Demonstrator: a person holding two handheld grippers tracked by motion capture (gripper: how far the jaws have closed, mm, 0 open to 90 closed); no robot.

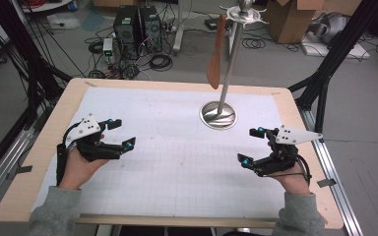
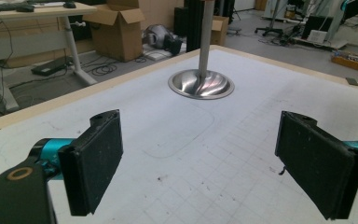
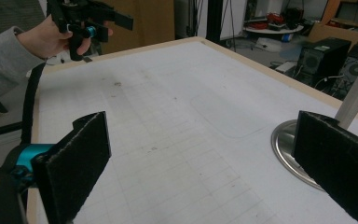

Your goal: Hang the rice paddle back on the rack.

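Observation:
A metal stand rises from a round steel base (image 1: 218, 115) at the back middle of the white gridded mat (image 1: 177, 162). Its pole (image 1: 232, 61) carries a hooked crown at the top, and a brown wooden spatula (image 1: 216, 54) hangs from one hook. My left gripper (image 1: 121, 132) hovers over the mat's left side, open, nothing between its black pads (image 2: 93, 161). My right gripper (image 1: 250, 146) hovers at the right side, open and empty too. The left gripper view looks toward the steel base (image 2: 201, 85). The base's rim (image 3: 284, 149) sits beside a right pad (image 3: 338, 161).
The mat lies on a wooden table (image 1: 39, 162) framed by black struts. Beyond the far edge the floor holds computer towers (image 1: 138, 24), cables and cardboard boxes (image 1: 290, 19). The other hand and its gripper (image 3: 91, 21) are seen far off in the right gripper view.

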